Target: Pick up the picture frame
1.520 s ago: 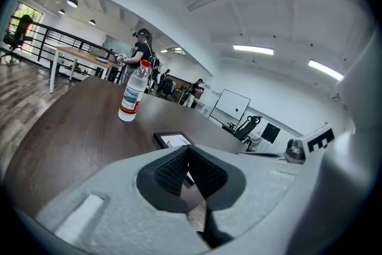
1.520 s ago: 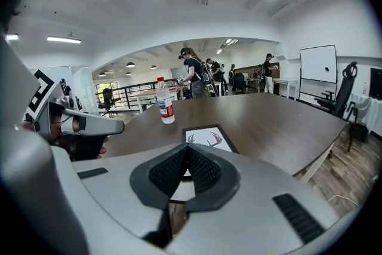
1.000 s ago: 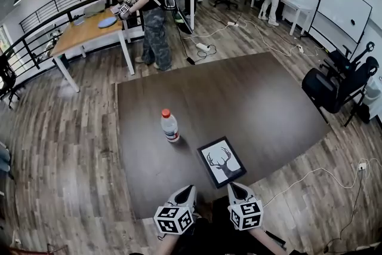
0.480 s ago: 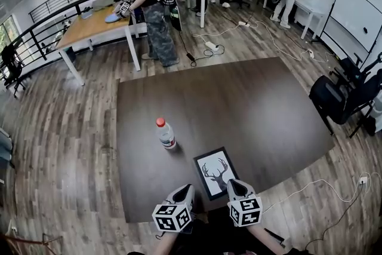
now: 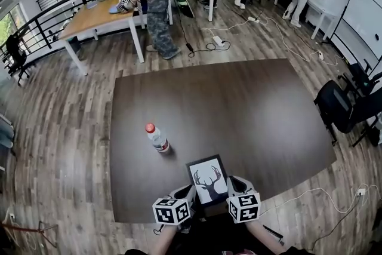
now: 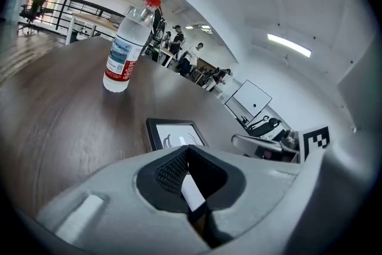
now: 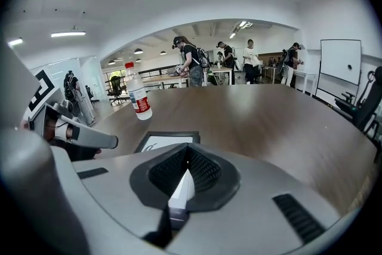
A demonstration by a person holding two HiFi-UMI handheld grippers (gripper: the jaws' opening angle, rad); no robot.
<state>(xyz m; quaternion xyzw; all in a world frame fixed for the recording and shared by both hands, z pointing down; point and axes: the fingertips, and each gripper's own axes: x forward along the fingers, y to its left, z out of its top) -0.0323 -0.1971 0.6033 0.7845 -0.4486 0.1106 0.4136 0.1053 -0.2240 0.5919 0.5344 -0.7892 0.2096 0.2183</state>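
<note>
the picture frame [image 5: 208,179] is laid flat on the dark table [image 5: 250,104], close to its near edge, with the deer print facing up. it's flanked on both sides: the left gripper [image 5: 188,191] is parked just beside the frame's lower left corner and the right gripper [image 5: 234,183] just beside its lower right corner, so the frame is sandwiched between the two tips. whether either tip is actually touching the frame can't be told from the head view.

in the left gripper view the jaws are seen pressed together with nothing caught between them, and the frame is found on the table just past the tips, a bit to the left. same deal in the right gripper view: jaws closed on nothing, with the frame lying just ahead and slightly left of them.

a water bottle [image 5: 157,138] with a red cap is stood upright further up the table, off to the frame's left and well apart from it and from both grippers.
</note>
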